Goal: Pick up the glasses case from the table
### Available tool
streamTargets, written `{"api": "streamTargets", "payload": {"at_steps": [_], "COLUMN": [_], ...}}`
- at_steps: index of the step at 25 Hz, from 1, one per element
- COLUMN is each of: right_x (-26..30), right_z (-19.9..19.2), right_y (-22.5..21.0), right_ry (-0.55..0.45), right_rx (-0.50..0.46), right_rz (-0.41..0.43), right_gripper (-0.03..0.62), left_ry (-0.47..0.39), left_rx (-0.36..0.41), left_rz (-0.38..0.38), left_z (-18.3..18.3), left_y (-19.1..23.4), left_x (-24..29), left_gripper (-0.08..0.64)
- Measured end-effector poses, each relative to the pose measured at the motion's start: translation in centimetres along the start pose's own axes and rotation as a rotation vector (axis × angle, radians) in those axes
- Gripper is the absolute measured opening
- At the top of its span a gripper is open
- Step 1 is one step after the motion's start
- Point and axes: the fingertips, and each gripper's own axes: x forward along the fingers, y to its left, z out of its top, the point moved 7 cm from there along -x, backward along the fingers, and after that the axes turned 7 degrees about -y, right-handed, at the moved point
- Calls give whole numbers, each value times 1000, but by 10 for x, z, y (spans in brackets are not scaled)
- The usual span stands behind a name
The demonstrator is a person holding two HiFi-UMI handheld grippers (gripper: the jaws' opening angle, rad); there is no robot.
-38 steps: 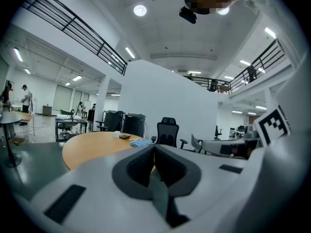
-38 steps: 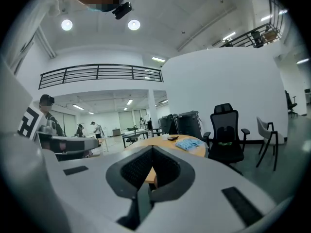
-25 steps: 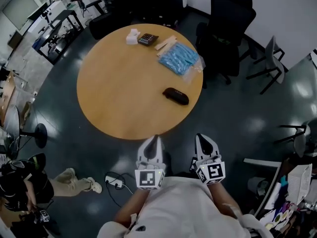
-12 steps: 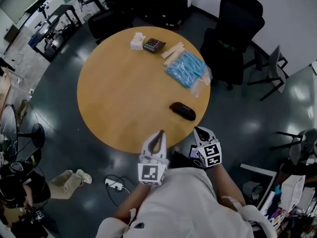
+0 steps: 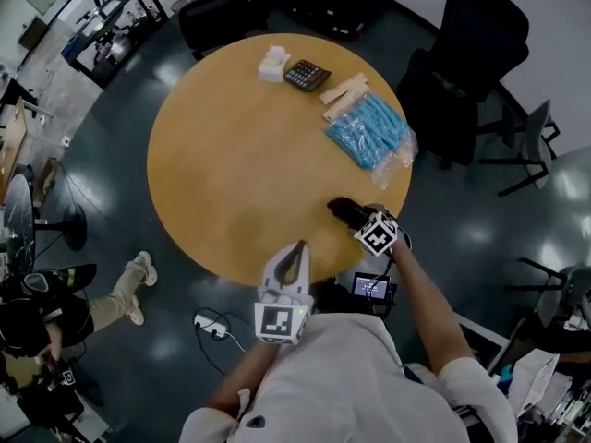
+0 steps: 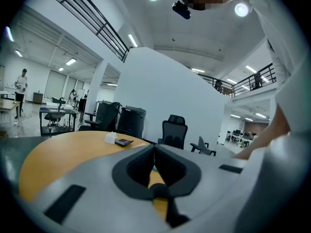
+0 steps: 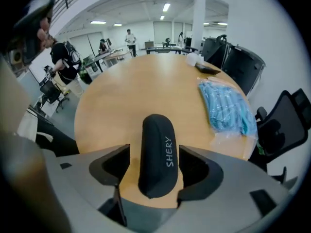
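The black glasses case point(image 5: 344, 211) lies near the front right edge of the round wooden table point(image 5: 231, 155). My right gripper point(image 5: 361, 222) points steeply down over it. In the right gripper view the case point(image 7: 158, 154), with white print on it, lies lengthwise between the jaws of the right gripper point(image 7: 154, 152), which are opening. A gap shows on each side, so the pads do not press on it. My left gripper point(image 5: 296, 247) hovers at the table's front edge with nothing in it. In the left gripper view the left gripper point(image 6: 154, 147) has its tips together.
At the table's far side lie a bag of blue items point(image 5: 369, 132), wooden sticks point(image 5: 342, 89), a calculator point(image 5: 307, 74) and a white tissue pack point(image 5: 272, 63). Black office chairs point(image 5: 471, 53) stand to the right. A person point(image 5: 42, 312) sits on the floor at the lower left.
My right gripper swung forward and down from beside my body to the case, and its jaws went from shut to open. The left gripper moved forward to the table's edge.
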Motion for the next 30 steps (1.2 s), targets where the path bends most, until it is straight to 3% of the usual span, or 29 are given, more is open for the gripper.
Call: {"api": "streamTargets", "payload": {"at_steps": [6,13,18,20,22,25,28,30], "right_x": [50,63,51,29,-6,-82,-168,-213], "right_z": [-2,-1,1,7,19,38,53,58], "right_y": [-13,-11,-12,-13,-13,-3,27,54], "right_ry": [175,195,152,54,-109,-448,-826,-1011], "right_rx": [-131,-151,-154,-83,23,160,215,240], "right_rz": [68,108,19,-23,-65,-145,-229,-268], "right_gripper": [315,328,333,333,333,333,333,333], "left_ry": [60,67,51,42,19,-28,-79,-107], "left_rx": [-33,-6,11,11,13,17,23,27], "left_rz": [32,53,60,63,64,69,67,59], "left_z": [-4,-16,-6,-2,5,16,29,34], "left_y": [-1,3,-1,-2,-2,-2,-3,-4], "left_x": [2,3,-2,-5,-6,-9,-13,-14], "left_gripper": [8,8,8,8,8,8,8,8]}}
